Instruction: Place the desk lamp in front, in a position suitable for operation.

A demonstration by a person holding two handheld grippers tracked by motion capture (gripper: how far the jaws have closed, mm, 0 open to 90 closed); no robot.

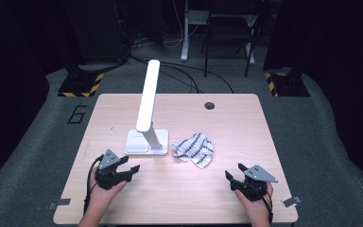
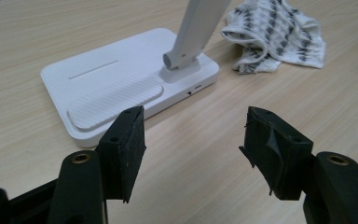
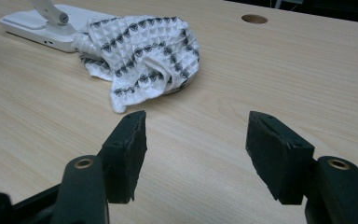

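Both grippers, left (image 1: 133, 169) and right (image 1: 233, 172), rest low near the table's (image 1: 179, 198) front edge, jaws spread and holding nothing; the crumpled cloth (image 1: 194, 149) lies mid-table, touching the lamp's (image 1: 147, 101) base; a careless grab could snag that base and tip the tall arm (no containers here).

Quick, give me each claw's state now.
Left claw: open, holding nothing.
Right claw: open, holding nothing.
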